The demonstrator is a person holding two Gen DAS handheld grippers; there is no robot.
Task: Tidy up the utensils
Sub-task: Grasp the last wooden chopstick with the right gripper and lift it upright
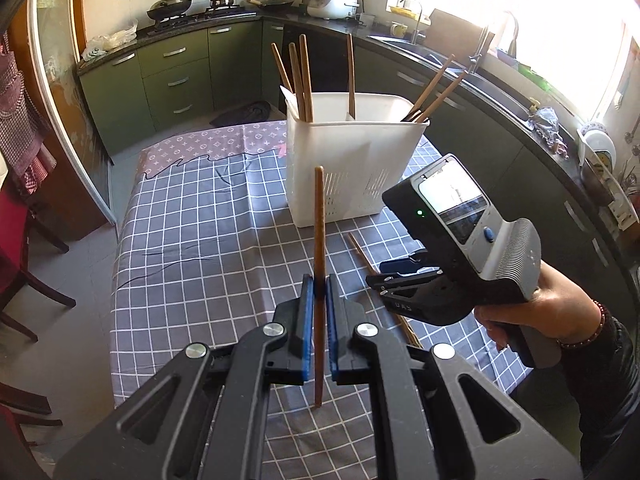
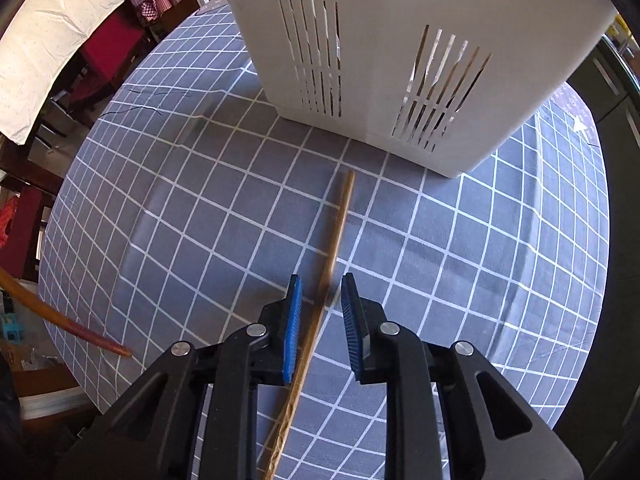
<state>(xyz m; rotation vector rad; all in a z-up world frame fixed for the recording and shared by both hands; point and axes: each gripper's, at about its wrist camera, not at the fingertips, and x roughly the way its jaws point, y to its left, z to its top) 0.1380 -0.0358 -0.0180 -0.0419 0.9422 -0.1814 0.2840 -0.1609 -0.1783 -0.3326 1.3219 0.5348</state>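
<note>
My left gripper (image 1: 319,292) is shut on a brown wooden chopstick (image 1: 319,232) and holds it upright above the checked tablecloth, in front of the white slotted utensil holder (image 1: 352,168). Several chopsticks (image 1: 302,80) stand in the holder. My right gripper (image 2: 322,292) is open, its blue pads on either side of a second chopstick (image 2: 340,220) lying on the cloth near the holder (image 2: 400,60). In the left wrist view the right gripper (image 1: 380,276) hovers low over that chopstick (image 1: 362,252). The tip of the held chopstick shows at the left of the right wrist view (image 2: 80,330).
The table (image 1: 180,240) has a grey checked cloth and its left edge drops to the floor. Dark wooden chairs (image 1: 24,280) stand on the left. Green kitchen cabinets (image 1: 172,76), a stove and a sink counter (image 1: 500,92) run behind and to the right.
</note>
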